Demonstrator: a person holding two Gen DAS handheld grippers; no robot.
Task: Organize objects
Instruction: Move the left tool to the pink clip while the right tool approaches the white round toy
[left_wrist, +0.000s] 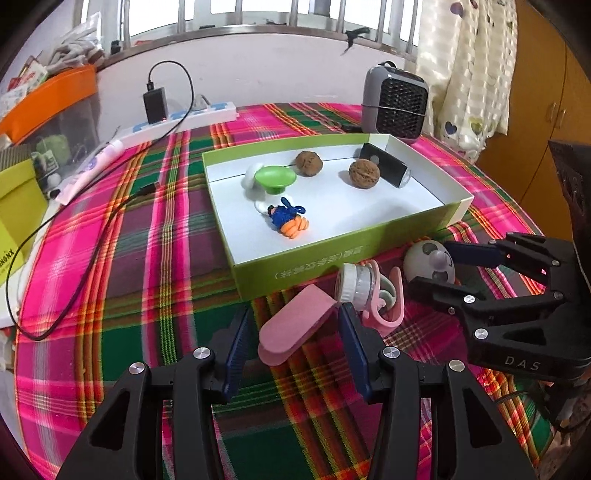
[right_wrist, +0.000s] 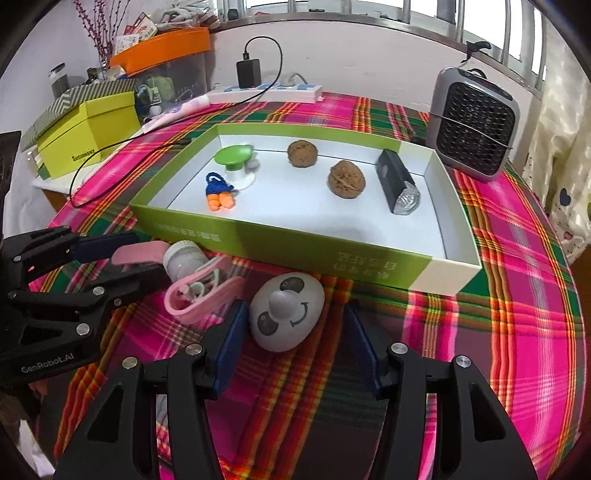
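A flat pink clip (left_wrist: 291, 325) lies on the plaid cloth between the pads of my left gripper (left_wrist: 295, 310), which is open; only the clip's far corner meets the right pad. Beside it lie a small white jar (left_wrist: 351, 284) and a pink strap loop (left_wrist: 388, 306). My right gripper (right_wrist: 295, 306) stands open around a grey egg toy with a panda face (right_wrist: 284, 314), with a gap at the right pad. The green box (right_wrist: 258, 236) behind holds two walnuts (right_wrist: 347, 181), a black flashlight (right_wrist: 397, 181), a green knob (right_wrist: 232, 155) and a blue-orange knitted figure (right_wrist: 219, 194).
A grey fan heater (right_wrist: 472, 125) stands at the back right. A power strip (right_wrist: 266, 92) with a charger and a trailing black cable (left_wrist: 92, 258) lies at the back left. A yellow-green box (right_wrist: 88, 133) and an orange-lidded bin (right_wrist: 166, 48) crowd the left edge.
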